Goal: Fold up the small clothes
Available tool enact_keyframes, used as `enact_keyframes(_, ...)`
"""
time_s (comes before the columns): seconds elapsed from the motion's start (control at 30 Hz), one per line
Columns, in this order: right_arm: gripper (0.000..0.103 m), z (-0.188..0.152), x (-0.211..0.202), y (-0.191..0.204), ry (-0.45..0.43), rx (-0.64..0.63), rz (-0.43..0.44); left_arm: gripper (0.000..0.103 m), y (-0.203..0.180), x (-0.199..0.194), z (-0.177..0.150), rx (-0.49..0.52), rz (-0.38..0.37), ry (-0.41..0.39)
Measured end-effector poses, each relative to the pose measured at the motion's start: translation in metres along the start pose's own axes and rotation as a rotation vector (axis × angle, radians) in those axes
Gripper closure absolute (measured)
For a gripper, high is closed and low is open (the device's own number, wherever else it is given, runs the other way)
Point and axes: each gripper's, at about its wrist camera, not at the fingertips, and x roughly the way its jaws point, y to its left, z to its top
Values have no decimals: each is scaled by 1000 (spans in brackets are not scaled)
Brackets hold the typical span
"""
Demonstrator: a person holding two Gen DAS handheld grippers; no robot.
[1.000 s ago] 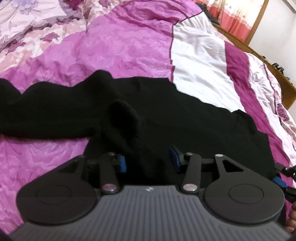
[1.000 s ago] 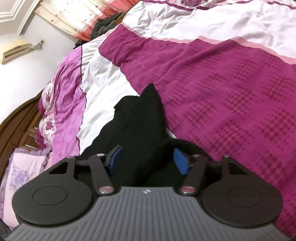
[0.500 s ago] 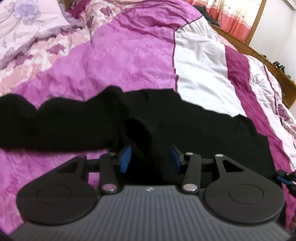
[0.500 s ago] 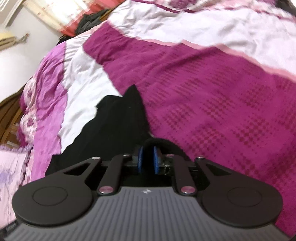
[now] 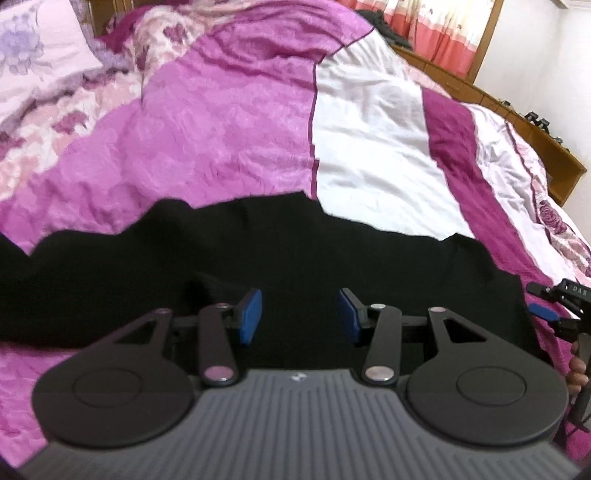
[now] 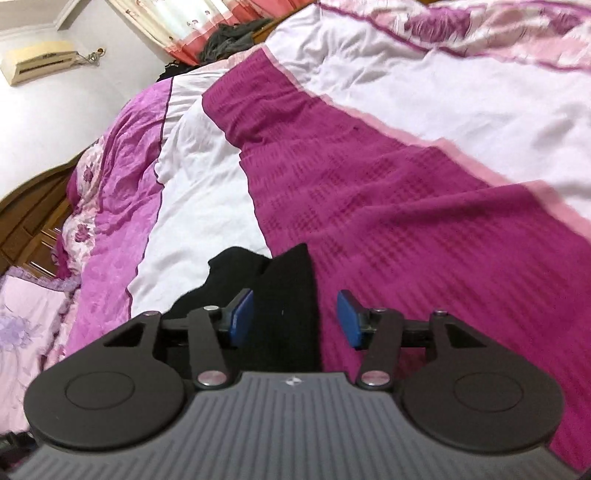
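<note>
A black garment (image 5: 258, 258) lies spread flat across the pink and white bedspread (image 5: 229, 129). My left gripper (image 5: 300, 318) hovers over its near middle, open, blue pads apart with only flat cloth below them. In the right wrist view one pointed end of the black garment (image 6: 288, 284) reaches up between the fingers of my right gripper (image 6: 293, 321). Its jaws are opening and the pads do not press the cloth. The right gripper (image 5: 540, 301) also shows at the garment's right end in the left wrist view, with part of a hand below it.
The magenta band of the bedspread (image 6: 406, 206) runs to the right of the garment. A wooden bed frame (image 5: 546, 147) borders the far side. Pillows (image 5: 33, 48) lie at the far left, and curtains (image 5: 443, 33) and dark clothes (image 6: 232, 37) sit beyond the bed.
The raised fold between my left gripper's pads has dropped flat and that gripper has pulled back. My right gripper shut on the garment's end, moved sideways, then opened again.
</note>
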Motion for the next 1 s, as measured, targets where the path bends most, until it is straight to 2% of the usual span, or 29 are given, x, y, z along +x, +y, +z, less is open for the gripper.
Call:
enact_keyframes(0.2,48,19,43,-20,25,86,66,55,7,27,-9,-40,5,66)
enact_keyframes(0.27,54,23,55,-19,42,79,87,55,6,32,-13,-33,13,76)
enact_keyframes(0.3,70,23,59,-17,45,71,90,55,5,33,-14,-26,18,74)
enact_keyframes(0.33,96,24,62,-15,50,67,90,55,3,34,-14,-17,24,72)
enact_keyframes(0.4,98,23,63,-13,28,63,83,55,-1,34,-15,-3,32,68)
enact_keyframes(0.5,98,16,42,-4,-97,11,76,55,-6,36,-16,24,33,68)
enact_keyframes(0.57,98,12,36,3,-132,-38,52,55,-8,40,-17,43,41,71)
enact_keyframes(0.7,98,10,59,4,-52,-109,-74,54,-11,45,-18,61,52,73)
enact_keyframes(0.9,96,16,67,-3,-16,-50,-85,52,-10,40,-15,39,41,77)
enact_keyframes(0.97,92,17,57,1,-15,-54,-104,52,-7,31,-13,19,22,70)
enact_keyframes(1.0,87,17,50,5,-24,-58,-109,52,-6,25,-12,13,14,65)
